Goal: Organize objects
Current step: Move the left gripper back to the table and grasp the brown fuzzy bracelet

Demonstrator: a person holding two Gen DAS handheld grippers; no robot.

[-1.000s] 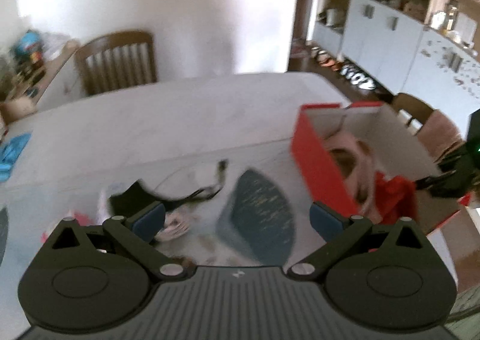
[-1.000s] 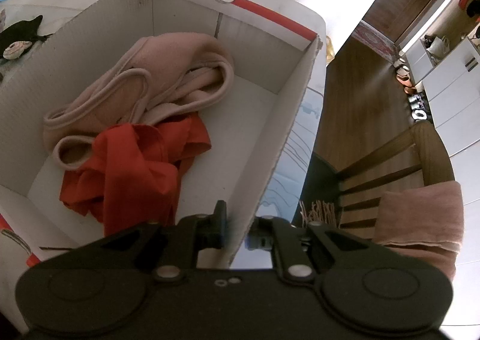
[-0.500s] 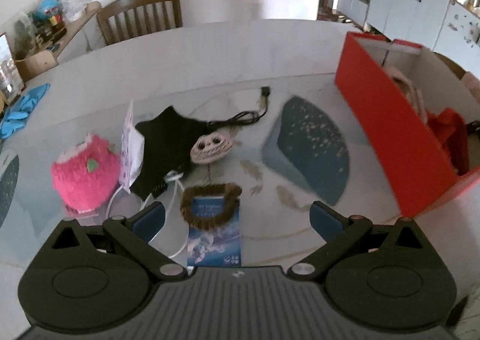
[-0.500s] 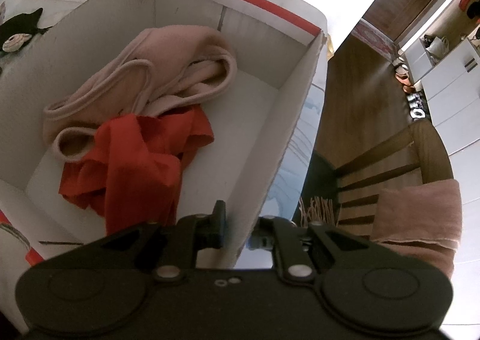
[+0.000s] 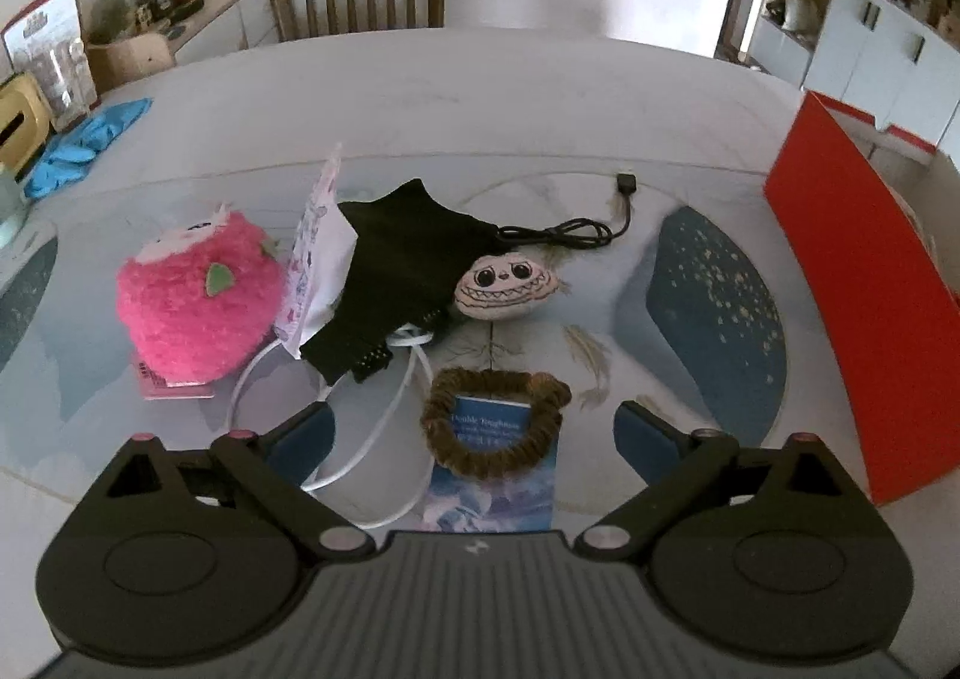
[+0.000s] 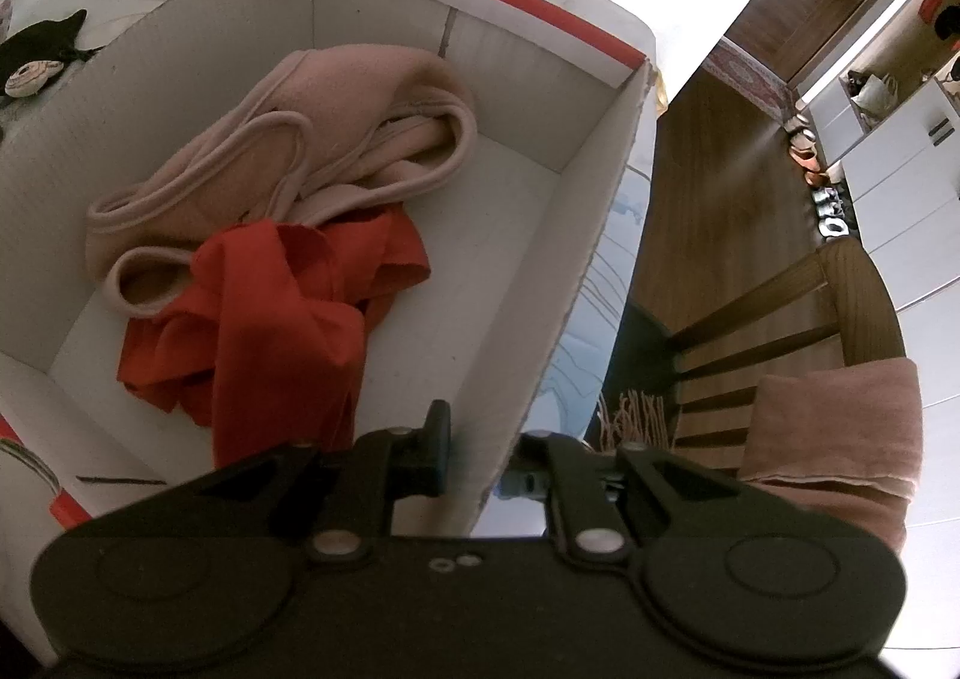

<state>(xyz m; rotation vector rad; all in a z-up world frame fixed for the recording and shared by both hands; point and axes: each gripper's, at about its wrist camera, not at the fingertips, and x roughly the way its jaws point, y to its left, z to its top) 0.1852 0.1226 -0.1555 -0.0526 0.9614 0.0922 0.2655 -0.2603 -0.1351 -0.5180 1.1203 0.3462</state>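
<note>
Left wrist view: left gripper (image 5: 474, 430), black with blue-padded fingers (image 5: 645, 430), spread wide and holding nothing, poised above the near edge of the glass-topped table (image 5: 480, 97). Directly between the fingers, brown furry ring-shaped hair band (image 5: 495, 421) lying on a blue printed card (image 5: 492, 490); just left of it, white looped cable (image 5: 384, 427). Farther in, toward the table's middle: pale grinning doll face with stringy hair (image 5: 507, 286), black knitted cloth (image 5: 402, 271) touching its left side, black USB cable (image 5: 576, 226) behind. Left of the cloth, upright white patterned paper bag (image 5: 315, 241), then pink fluffy strawberry-shaped plush (image 5: 201, 295) on a pink card. At the right edge, red-sided cardboard box (image 5: 864, 283).

Right wrist view: right gripper (image 6: 477, 454) clamped on the near right wall of the white-lined box (image 6: 558, 265), one finger inside, the other outside. Inside the box, crumpled red cloth (image 6: 270, 307) overlapping a pale pink garment with rolled hems (image 6: 336, 133). Beyond the table's right edge, wooden chair (image 6: 780, 331) draped with a pink towel (image 6: 840, 427).
</note>
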